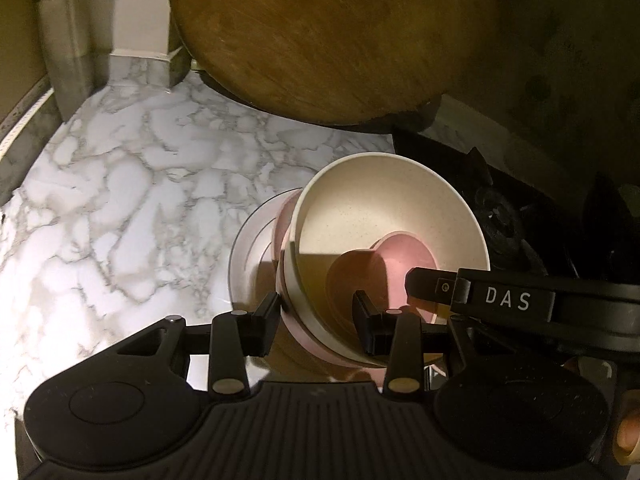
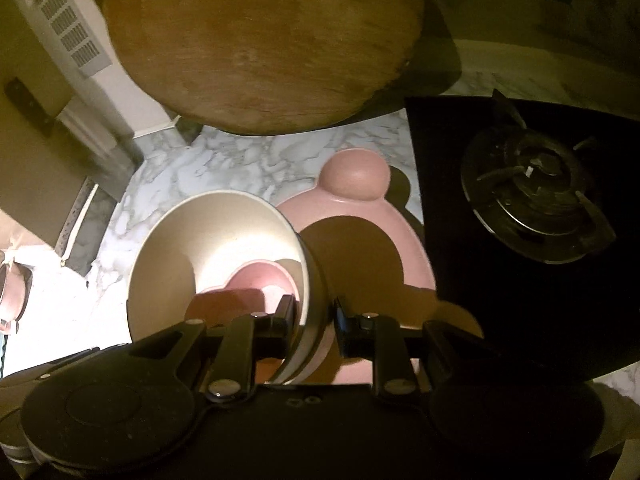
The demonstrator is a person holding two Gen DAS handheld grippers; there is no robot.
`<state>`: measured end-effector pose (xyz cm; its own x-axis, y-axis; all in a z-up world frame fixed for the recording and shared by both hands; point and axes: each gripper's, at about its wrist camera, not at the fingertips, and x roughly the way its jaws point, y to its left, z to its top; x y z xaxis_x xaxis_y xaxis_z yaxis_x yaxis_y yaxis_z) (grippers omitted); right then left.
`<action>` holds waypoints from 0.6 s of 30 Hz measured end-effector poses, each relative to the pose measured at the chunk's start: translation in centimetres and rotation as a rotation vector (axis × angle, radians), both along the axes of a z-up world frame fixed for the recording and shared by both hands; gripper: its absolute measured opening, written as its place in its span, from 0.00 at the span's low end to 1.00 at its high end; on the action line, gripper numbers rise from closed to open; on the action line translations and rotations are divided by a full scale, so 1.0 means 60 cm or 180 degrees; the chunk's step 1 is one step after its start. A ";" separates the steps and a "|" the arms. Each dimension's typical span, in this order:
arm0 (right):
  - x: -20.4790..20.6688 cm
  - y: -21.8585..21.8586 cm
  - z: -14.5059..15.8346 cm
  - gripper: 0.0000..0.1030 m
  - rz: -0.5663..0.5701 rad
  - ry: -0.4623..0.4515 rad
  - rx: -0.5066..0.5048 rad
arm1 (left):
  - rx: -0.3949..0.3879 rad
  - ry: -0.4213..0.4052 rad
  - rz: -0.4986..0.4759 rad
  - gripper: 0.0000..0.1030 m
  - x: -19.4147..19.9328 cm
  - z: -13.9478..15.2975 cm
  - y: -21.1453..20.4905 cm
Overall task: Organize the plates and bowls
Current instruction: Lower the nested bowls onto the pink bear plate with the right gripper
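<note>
Cream bowl point(image 1: 384, 208) with a heart-shaped pink dish point(image 1: 384, 272) nested inside, carried by both grippers at lower centre above the marble desk point(image 1: 120, 200).

The left hand-held gripper point(image 1: 316, 316) pinches its near rim together with a pink bowl's; the right hand-held gripper point(image 2: 314, 316) clamps the opposite rim. Stacking looks partly done, and nothing is set down yet. Only the right view shows the pink eared plate point(image 2: 360, 216) and stove burner point(image 2: 536, 208).

Left gripper point(image 1: 316, 312): jaws clamped across near rim of cream bowl point(image 1: 384, 200). Right gripper point(image 2: 314, 316): clamped on opposite rim (2 grips, both angled downward).
</note>
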<state>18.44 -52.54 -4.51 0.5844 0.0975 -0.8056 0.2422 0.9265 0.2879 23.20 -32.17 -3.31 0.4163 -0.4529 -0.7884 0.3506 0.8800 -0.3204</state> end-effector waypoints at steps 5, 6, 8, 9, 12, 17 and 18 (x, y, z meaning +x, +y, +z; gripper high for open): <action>0.014 -0.018 -0.016 0.19 -0.0036 0.0067 0.0012 | 0.0041 0.0068 -0.0037 0.37 0.012 -0.021 -0.020; 0.017 -0.021 -0.020 0.19 -0.0041 0.0086 0.0010 | 0.0049 0.0077 -0.0043 0.37 0.013 -0.024 -0.022; 0.021 -0.025 -0.027 0.19 -0.0048 0.0118 0.0012 | 0.0055 0.0095 -0.0058 0.37 0.017 -0.029 -0.027; 0.022 -0.027 -0.029 0.19 -0.0049 0.0128 0.0004 | 0.0057 0.0099 -0.0064 0.37 0.019 -0.032 -0.030; 0.028 -0.033 -0.035 0.19 -0.0058 0.0156 0.0009 | 0.0063 0.0115 -0.0087 0.37 0.022 -0.037 -0.034; 0.034 -0.036 -0.041 0.20 -0.0063 0.0196 0.0000 | 0.0079 0.0146 -0.0102 0.37 0.027 -0.044 -0.039; 0.035 -0.036 -0.043 0.20 -0.0063 0.0204 0.0000 | 0.0079 0.0153 -0.0108 0.37 0.027 -0.045 -0.038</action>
<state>20.55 -54.73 -7.08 0.5335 0.0864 -0.8414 0.2785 0.9214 0.2712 24.84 -34.44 -6.00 0.3624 -0.4462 -0.8183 0.3652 0.8758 -0.3158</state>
